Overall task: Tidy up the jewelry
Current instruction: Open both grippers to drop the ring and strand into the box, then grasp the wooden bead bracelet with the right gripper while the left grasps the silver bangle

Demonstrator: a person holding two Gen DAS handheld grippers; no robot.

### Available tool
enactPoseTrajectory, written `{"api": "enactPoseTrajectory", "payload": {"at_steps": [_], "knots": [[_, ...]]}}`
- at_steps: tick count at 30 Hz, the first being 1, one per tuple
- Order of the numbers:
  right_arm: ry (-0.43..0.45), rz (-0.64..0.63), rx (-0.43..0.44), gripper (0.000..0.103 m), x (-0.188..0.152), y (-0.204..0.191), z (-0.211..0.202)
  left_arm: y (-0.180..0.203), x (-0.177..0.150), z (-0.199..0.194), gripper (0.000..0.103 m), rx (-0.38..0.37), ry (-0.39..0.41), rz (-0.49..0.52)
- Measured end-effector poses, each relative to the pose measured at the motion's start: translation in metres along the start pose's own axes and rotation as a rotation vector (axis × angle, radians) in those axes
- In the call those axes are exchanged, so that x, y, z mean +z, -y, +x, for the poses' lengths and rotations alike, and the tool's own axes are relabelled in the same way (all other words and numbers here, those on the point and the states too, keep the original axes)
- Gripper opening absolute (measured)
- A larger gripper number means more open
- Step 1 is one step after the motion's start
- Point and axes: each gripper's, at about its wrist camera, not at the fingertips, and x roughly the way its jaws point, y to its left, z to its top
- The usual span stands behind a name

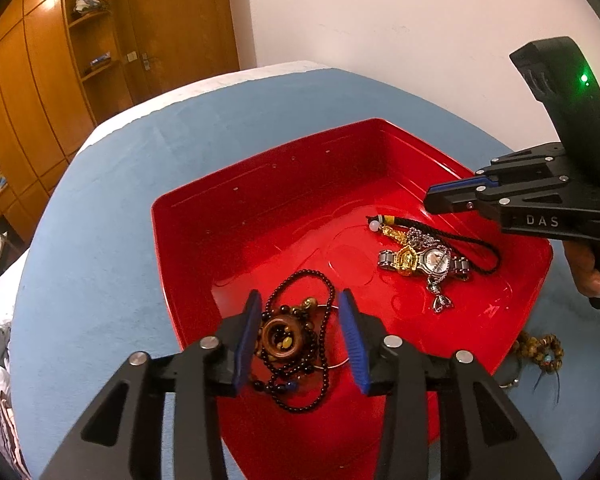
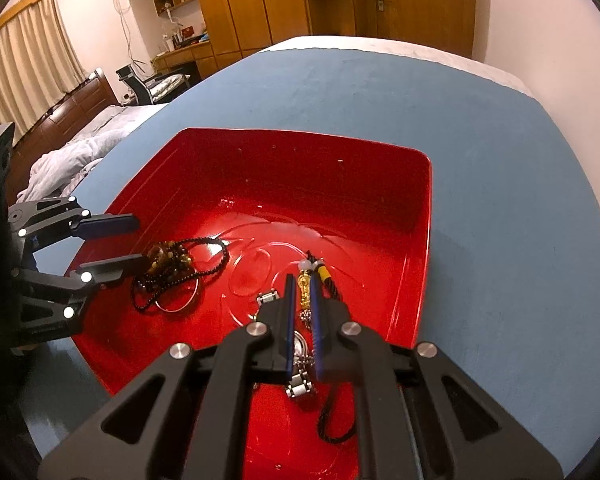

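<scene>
A red tray [image 1: 260, 184] [image 2: 380, 168] lies on a blue cloth. In it, a heap of dark bead strings with a wooden ring [image 1: 284, 336] [image 2: 172, 272] lies at the near left. My left gripper [image 1: 300, 300] [image 2: 136, 240] is open above this heap, its fingers on either side of it. At the right lies a silver watch [image 1: 432, 260], tangled with a gold charm [image 1: 404, 258] [image 2: 305, 290] and a black cord [image 1: 480, 244] [image 2: 332, 412]. My right gripper [image 2: 302, 284] [image 1: 440, 200] hovers over that pile, its jaws nearly shut and holding nothing.
A brown bead bracelet [image 1: 540, 350] lies on the blue cloth [image 1: 120, 200] just outside the tray's right rim. Wooden cabinets [image 1: 40, 80] and a door stand behind. A bed with grey bedding [image 2: 72, 156] is at the left in the right wrist view.
</scene>
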Motion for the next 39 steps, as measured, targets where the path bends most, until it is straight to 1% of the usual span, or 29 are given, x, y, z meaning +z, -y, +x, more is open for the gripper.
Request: {"api": "enactPoseTrajectory", "payload": {"at_steps": [2, 4, 5, 6, 8, 9, 12, 14, 16, 20, 23, 27, 29, 32, 36, 39], "knots": [[0.003, -0.003, -0.001, 0.008, -0.001, 0.000, -0.002, 0.000, 0.000, -0.003, 0.044, 0.000, 0.006, -0.002], [0.010, -0.005, -0.002, 0.009, -0.001, -0.001, -0.007, 0.002, 0.000, -0.006, 0.051, 0.000, 0.017, -0.002], [0.016, -0.006, -0.003, 0.010, -0.003, -0.003, -0.012, 0.003, -0.001, -0.008, 0.052, 0.000, 0.021, -0.002], [0.024, -0.008, -0.006, 0.013, -0.004, -0.004, -0.017, 0.005, 0.000, -0.011, 0.053, -0.003, 0.026, -0.001], [0.049, -0.015, -0.013, 0.029, -0.008, -0.010, -0.030, 0.007, -0.001, -0.020, 0.056, -0.009, 0.043, -0.002], [0.064, -0.019, -0.017, 0.032, -0.011, -0.011, -0.039, 0.008, -0.001, -0.023, 0.057, -0.009, 0.048, -0.003], [0.087, -0.021, -0.013, 0.034, -0.022, -0.017, -0.059, 0.013, -0.004, -0.037, 0.058, -0.011, 0.064, 0.000], [0.104, -0.027, -0.016, 0.040, -0.032, -0.022, -0.074, 0.018, -0.008, -0.049, 0.060, -0.011, 0.081, 0.008], [0.115, -0.040, -0.024, 0.042, -0.046, -0.031, -0.088, 0.021, -0.013, -0.063, 0.068, -0.003, 0.101, 0.009], [0.126, -0.038, -0.024, 0.050, -0.074, -0.042, -0.106, 0.028, -0.034, -0.089, 0.071, 0.011, 0.135, -0.001], [0.102, -0.042, -0.053, 0.051, -0.102, -0.047, -0.108, 0.036, -0.057, -0.104, 0.074, 0.040, 0.151, -0.008], [0.056, -0.007, -0.060, 0.050, -0.133, -0.045, -0.098, 0.046, -0.086, -0.114, 0.075, 0.043, 0.141, -0.015], [0.032, 0.015, -0.059, 0.048, -0.144, -0.041, -0.089, 0.052, -0.097, -0.116, 0.075, 0.036, 0.131, -0.023], [0.006, 0.027, -0.051, 0.045, -0.154, -0.038, -0.076, 0.056, -0.108, -0.120, 0.075, 0.020, 0.128, -0.043], [-0.004, 0.032, -0.031, 0.042, -0.154, -0.036, -0.060, 0.059, -0.112, -0.122, 0.075, 0.013, 0.124, -0.058], [-0.017, 0.031, -0.023, 0.036, -0.153, -0.034, -0.049, 0.060, -0.112, -0.122, 0.075, 0.014, 0.122, -0.059]]}}
